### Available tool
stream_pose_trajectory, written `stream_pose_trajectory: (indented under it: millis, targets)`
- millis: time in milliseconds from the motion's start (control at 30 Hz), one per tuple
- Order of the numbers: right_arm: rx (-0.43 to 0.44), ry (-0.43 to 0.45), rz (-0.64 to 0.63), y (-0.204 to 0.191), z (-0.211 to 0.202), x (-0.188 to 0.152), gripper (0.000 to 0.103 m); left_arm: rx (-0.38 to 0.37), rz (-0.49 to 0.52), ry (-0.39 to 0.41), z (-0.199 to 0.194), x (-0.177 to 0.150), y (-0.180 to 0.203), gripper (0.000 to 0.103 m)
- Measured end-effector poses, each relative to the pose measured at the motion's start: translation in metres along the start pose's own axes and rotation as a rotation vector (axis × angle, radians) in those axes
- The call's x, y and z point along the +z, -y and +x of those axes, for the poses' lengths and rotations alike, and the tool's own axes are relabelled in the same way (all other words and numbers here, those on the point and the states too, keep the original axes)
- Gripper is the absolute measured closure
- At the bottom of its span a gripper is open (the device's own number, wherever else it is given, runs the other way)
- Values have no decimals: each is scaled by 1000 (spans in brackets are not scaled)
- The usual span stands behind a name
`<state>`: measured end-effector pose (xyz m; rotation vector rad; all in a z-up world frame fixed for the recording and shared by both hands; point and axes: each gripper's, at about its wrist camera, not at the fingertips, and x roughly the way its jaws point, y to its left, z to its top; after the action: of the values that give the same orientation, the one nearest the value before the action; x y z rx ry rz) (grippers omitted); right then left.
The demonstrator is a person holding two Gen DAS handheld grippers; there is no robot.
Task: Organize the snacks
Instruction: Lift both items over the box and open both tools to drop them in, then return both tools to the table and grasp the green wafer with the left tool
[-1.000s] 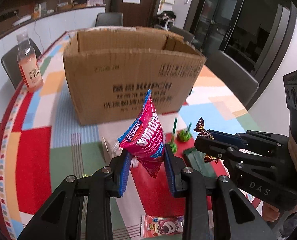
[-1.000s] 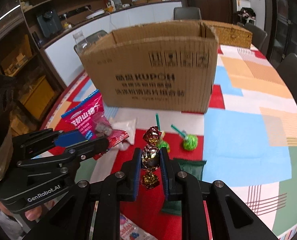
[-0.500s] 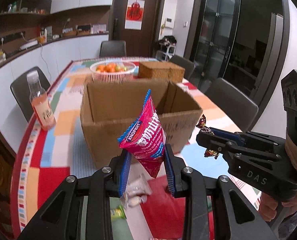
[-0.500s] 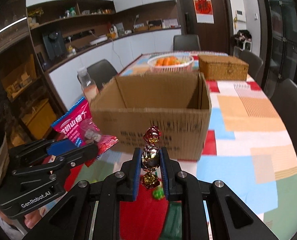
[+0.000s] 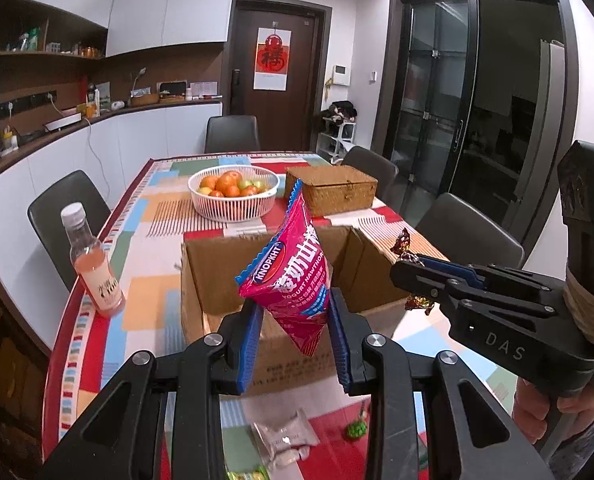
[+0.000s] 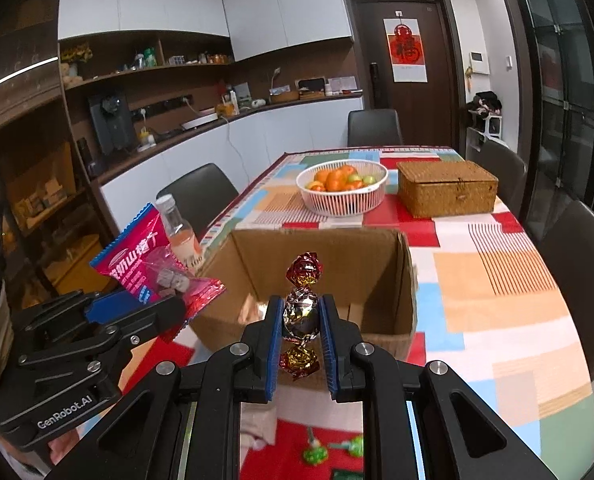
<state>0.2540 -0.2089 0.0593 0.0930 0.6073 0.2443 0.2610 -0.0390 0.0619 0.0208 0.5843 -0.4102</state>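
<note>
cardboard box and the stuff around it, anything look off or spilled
Nothing spilled or damaged. The cardboard box stands upright and open. The left gripper holds a pink snack packet and the right gripper a foil candy. A few wrapped snacks lie loose on the tablecloth.

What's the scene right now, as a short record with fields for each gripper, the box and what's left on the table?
left gripper: shut on pink snack packet
right gripper: shut on foil candy
cardboard box: open, ahead of both grippers
near table edge: green lollipops, clear wrapped snack
beyond box: fruit basket, wicker box
left of box: drink bottle, upright
</note>
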Motion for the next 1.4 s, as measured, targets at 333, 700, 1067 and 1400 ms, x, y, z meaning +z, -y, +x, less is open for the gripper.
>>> stream_pose_trajectory:
  millis: [333, 700, 1067, 1400]
  targets:
    - [-18, -20, -23, 5, 27, 22, 84, 40, 4, -53, 36, 14, -15, 71]
    - [-59, -85, -34, 10, 65, 30, 84, 62, 23, -152, 75, 18, -27, 70]
    - [-88, -62, -54, -1, 43, 13, 67, 111, 53, -102, 35, 3, -25, 55]
    - [-12, -39, -77, -31, 7, -9, 67, 116, 45, -63, -16, -17, -25, 50]
